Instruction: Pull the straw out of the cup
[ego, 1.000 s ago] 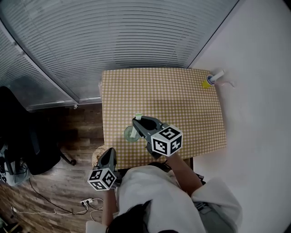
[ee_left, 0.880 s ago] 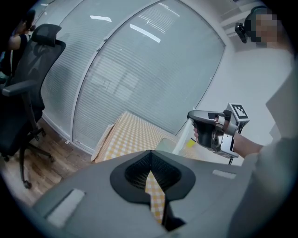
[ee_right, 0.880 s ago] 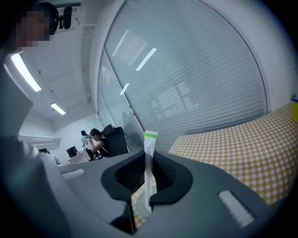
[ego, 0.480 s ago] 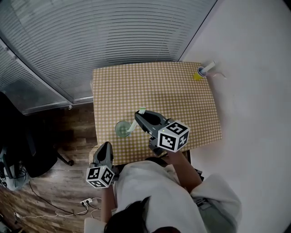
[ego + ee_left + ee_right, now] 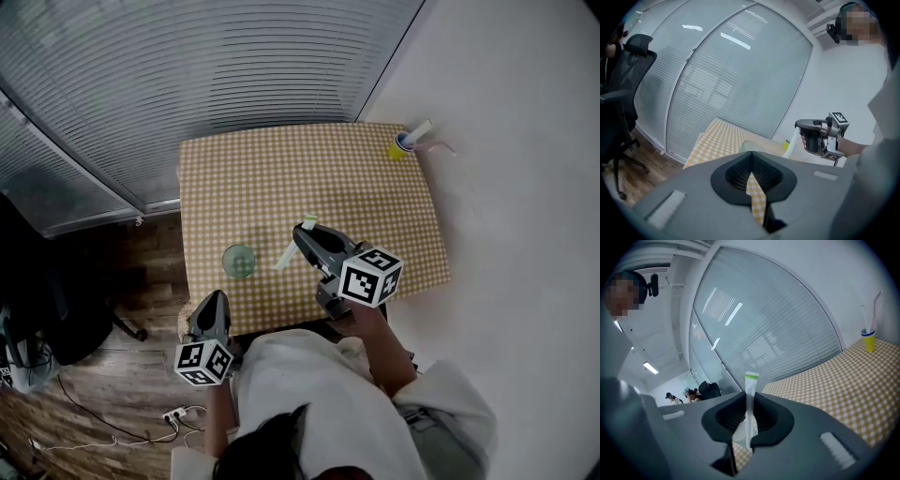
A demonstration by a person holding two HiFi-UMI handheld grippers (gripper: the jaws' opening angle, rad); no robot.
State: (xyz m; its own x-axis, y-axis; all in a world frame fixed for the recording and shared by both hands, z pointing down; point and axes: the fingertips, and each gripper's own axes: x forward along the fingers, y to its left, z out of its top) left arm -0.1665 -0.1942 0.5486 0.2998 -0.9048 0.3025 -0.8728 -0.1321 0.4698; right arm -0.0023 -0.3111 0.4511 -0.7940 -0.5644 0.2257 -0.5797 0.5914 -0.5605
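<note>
- R gripper (image 5: 307, 232) clamped on straw (image 5: 288, 254); straw fully out of cup (image 5: 238, 261), held just beside it.
- L gripper (image 5: 214, 303) closed, empty, near table (image 5: 375, 187) edge.
- Pull looks done; maybe set-down left.

Brightly and evenly lit from ceiling lights (image 5: 649, 367), with barely any shadow on the desk (image 5: 300, 178). Streaked with white glare across the glass wall (image 5: 736, 40). Strongly bowed in both gripper views, black at the corners, soft in the near foreground.
</note>
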